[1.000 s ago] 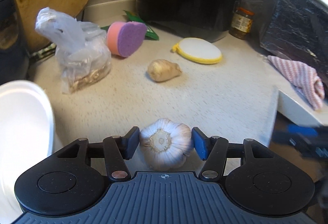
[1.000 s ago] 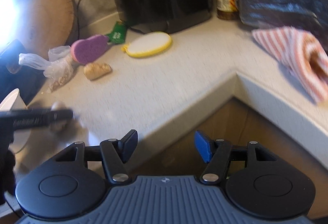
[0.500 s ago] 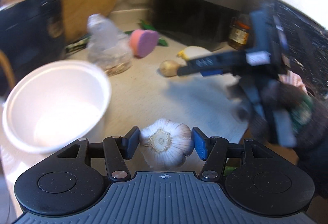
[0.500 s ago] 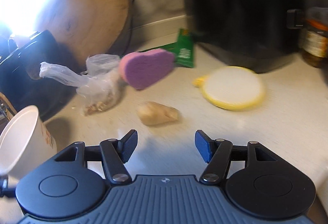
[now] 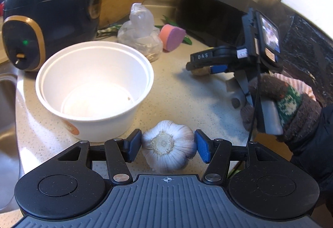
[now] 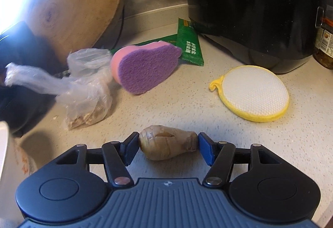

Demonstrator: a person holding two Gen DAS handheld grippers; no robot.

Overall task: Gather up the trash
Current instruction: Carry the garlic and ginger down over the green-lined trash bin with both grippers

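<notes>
Blue pads of the left gripper (image 5: 167,145) pinch a garlic bulb (image 5: 168,145) from both sides, root end facing the camera, bulb held just above the speckled counter (image 5: 183,98). Gripper tilts downward toward the counter's near edge. White paper bowl (image 5: 93,90) stands just beyond and left of the bulb, mouth up, nothing visible inside.

Right gripper (image 6: 168,147): tilted down at the counter, jaws spread either side of a ginger piece (image 6: 167,145) that lies on the surface. Left pad looks to be at the ginger's blunt end, right pad at its narrow end; contact or a hair's gap, cannot tell from this view. From the left wrist view, the same gripper (image 5: 205,66) reaches in from the right, fingers low over the ginger, handle gripped by a hand in a brown knit glove (image 5: 285,109) with a green-and-white patterned band; dark sleeve behind it. Forearm comes in from the lower right, wrist angled so the tool points down and away.

Other items on the counter:
- clear plastic bag (image 6: 87,90) with tan scraps in it, left of the ginger
- pink-and-purple sponge (image 6: 145,67), propped on edge, touching the bag
- green wrapper (image 6: 189,44) behind the sponge
- round yellow-rimmed scrub pad (image 6: 255,92), lying flat to the right
- black cooker (image 5: 47,19) with gold trim, behind the bowl
- wooden board (image 6: 70,3) leaning on the wall
</notes>
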